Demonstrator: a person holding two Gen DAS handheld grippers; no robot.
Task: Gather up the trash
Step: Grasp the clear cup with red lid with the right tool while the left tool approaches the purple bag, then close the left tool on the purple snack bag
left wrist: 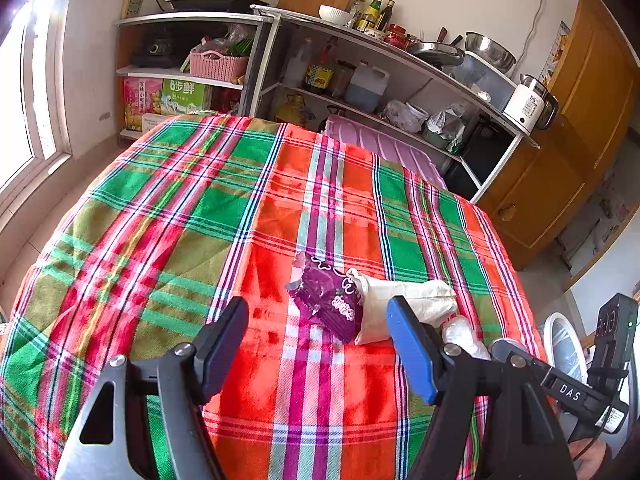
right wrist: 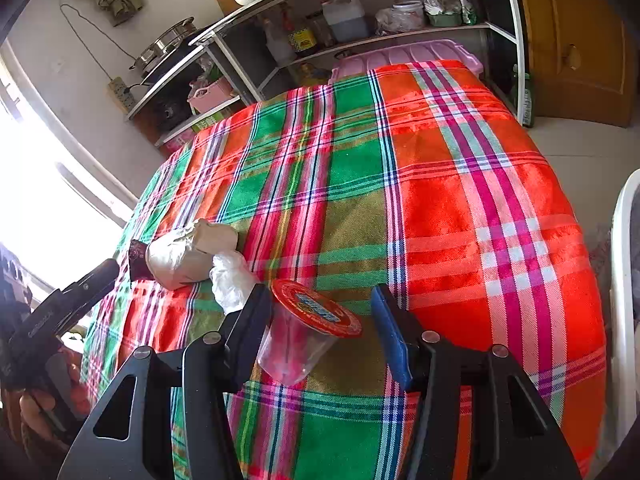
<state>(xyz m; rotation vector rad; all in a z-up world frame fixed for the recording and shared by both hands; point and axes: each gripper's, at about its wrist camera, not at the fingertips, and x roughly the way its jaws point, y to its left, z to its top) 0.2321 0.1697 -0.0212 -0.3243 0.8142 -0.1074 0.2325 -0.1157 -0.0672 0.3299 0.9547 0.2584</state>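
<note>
Trash lies on the plaid cloth [left wrist: 160, 208]: a purple wrapper [left wrist: 330, 300] just ahead of the left gripper [left wrist: 318, 320], touching a white bag [left wrist: 404, 300] by its right finger. Its 2 fingers are spread apart, holding nothing. A clear cup [right wrist: 300, 344] with a red lid [right wrist: 316, 308] lies between the spread fingers of the right gripper [right wrist: 322, 308]; crumpled plastic [right wrist: 232, 280] sits beside its left finger

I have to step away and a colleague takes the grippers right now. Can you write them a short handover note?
Left gripper: open, empty, facing the purple foil snack wrapper and crumpled white paper bag.
Right gripper: open, its jaws either side of the clear plastic cup with red printed lid, not closed on it.
Crumpled clear plastic film lies beside the cup.
Done: nothing gripped yet.
Left: all four pieces, still on the plaid tablecloth.
</note>
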